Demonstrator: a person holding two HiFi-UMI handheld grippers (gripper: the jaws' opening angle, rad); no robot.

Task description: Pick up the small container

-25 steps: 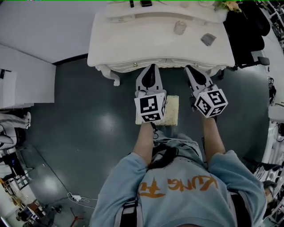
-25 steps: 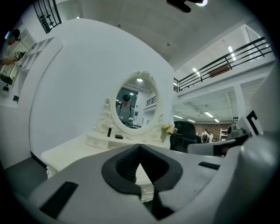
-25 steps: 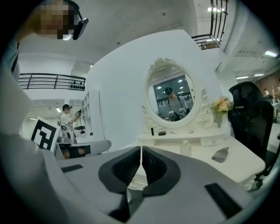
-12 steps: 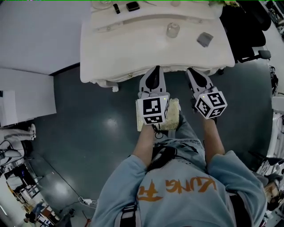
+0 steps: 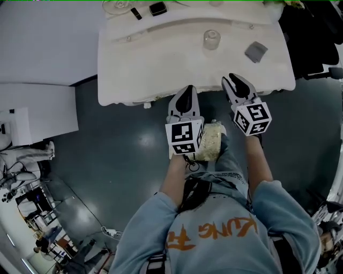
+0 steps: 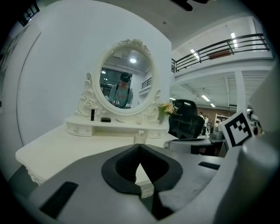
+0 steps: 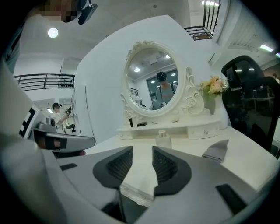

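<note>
The small container [image 5: 211,39], a clear little bottle with a pale cap, stands upright on the white dressing table [image 5: 155,64], behind the middle. It shows ahead of both grippers, in the left gripper view [image 6: 139,137] and in the right gripper view [image 7: 163,139]. My left gripper [image 5: 185,90] is at the table's front edge, its jaws shut and empty [image 6: 140,147]. My right gripper [image 5: 233,80] reaches just over the front edge, short of the container. Its jaws [image 7: 142,153] are opening, with a narrow gap and nothing between them.
A folded grey cloth [image 5: 256,52] lies on the table right of the container. An oval mirror [image 6: 127,85] on a raised shelf holds a lipstick and a black item [image 5: 158,8]. Flowers [image 7: 213,85] and a black chair [image 5: 313,32] are at the right. A cushioned stool [image 5: 210,140] sits below the grippers.
Both grippers have moved forward to the table's front edge, the right one slightly over it. The right jaws have parted a little. The container has not moved.
</note>
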